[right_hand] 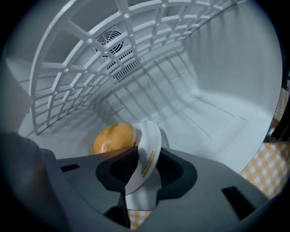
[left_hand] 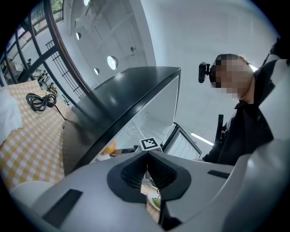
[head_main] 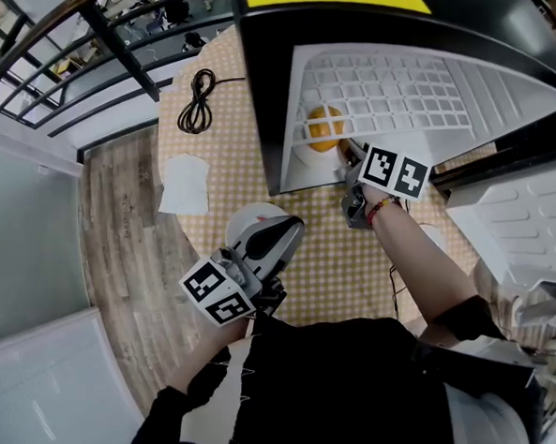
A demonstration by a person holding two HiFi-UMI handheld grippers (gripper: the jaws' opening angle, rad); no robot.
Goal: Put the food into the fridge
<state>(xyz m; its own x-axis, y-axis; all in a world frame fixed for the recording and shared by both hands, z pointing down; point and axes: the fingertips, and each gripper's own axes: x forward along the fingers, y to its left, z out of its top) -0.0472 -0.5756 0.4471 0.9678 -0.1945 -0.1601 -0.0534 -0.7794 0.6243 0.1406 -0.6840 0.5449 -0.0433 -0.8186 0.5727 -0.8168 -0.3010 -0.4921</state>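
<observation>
One plate (right_hand: 150, 136) with bun (right_hand: 112, 138) in fridge (right_hand: 204, 90), between parted right gripper (right_hand: 147, 158) fingers (right_hand: 118, 170).

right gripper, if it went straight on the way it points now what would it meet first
The white plate: its rim stands between the right gripper's jaws, so going on would likely push it, and the bun on it, deeper into the fridge. How far the back wall is I cannot tell.

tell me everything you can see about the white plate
The plate is white and glossy, with a small yellow-printed label near its rim. It is inside the fridge, seen almost edge-on from the right gripper view, carrying a golden bun. Its near edge stands between the right gripper's parted jaws.
</observation>
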